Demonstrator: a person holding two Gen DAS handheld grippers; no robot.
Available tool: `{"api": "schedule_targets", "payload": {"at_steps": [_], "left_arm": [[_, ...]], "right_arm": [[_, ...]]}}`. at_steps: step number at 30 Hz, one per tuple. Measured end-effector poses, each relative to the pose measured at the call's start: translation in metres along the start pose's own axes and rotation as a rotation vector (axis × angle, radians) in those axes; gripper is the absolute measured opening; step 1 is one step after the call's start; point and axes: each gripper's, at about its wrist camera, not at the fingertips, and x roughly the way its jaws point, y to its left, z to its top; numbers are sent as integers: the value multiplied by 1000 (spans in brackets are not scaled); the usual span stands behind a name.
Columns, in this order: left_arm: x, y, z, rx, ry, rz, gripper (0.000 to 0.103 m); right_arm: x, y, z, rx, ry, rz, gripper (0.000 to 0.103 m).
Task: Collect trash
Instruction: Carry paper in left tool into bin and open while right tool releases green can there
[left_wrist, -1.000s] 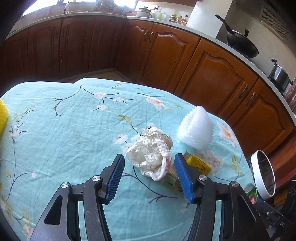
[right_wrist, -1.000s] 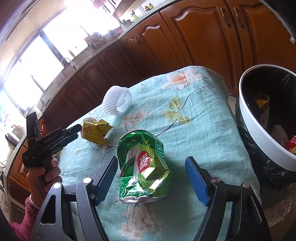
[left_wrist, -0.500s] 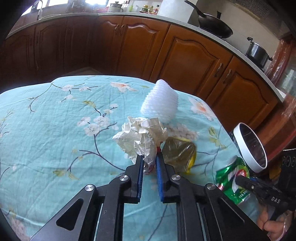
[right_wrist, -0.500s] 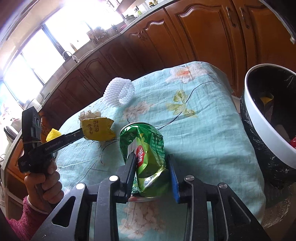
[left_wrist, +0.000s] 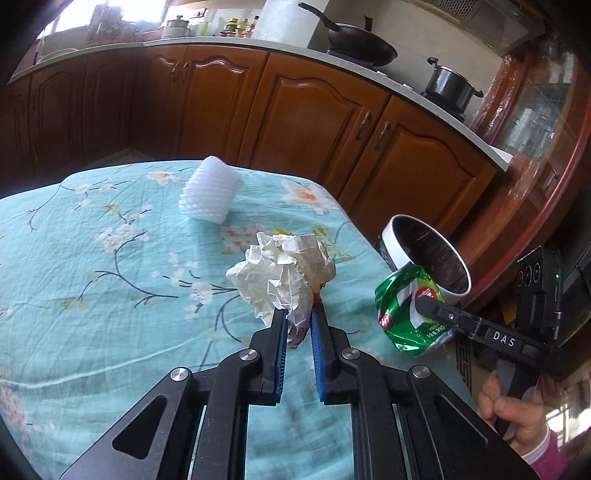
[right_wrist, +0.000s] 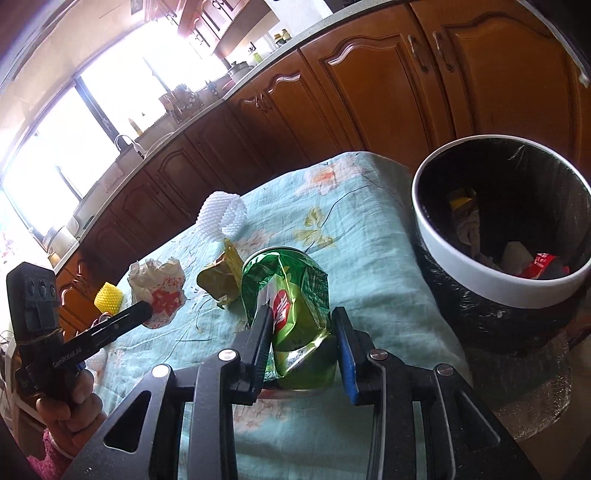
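Right wrist view: right gripper (right_wrist: 301, 332) fingers clamp the crushed green can (right_wrist: 291, 295), with the trash bin (right_wrist: 480, 266) just right of it, beside the bench (right_wrist: 369, 229). Left gripper (left_wrist: 297, 325) fingers pinch the crumpled paper wrapper (left_wrist: 280, 273), farther from the bin than the can, so the right hand is nearer

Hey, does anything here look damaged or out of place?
Yes. The green can clamped in the right gripper is crushed and dented. The wrapper pinched by the left gripper is crumpled. A white foam net and a yellow packet lie loose on the tablecloth.
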Motion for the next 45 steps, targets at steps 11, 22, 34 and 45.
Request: {"api": "schedule_targets", "payload": {"at_steps": [11,22,34,45], "left_arm": [[27,-52,2,79,44,-54,11],[53,-81,8,124,70,-67,11],[73,-94,15,148,90,-72,11],[88,-104,24,183,99,-94,11]], "right_arm": [[-37,-31,5,44,-76,-39,33],[-59,-63,10,90,-119,-71,33],[-67,-86,14,117,-136,-88,33],[-76,-96,17,140,-158,-116,33]]}}
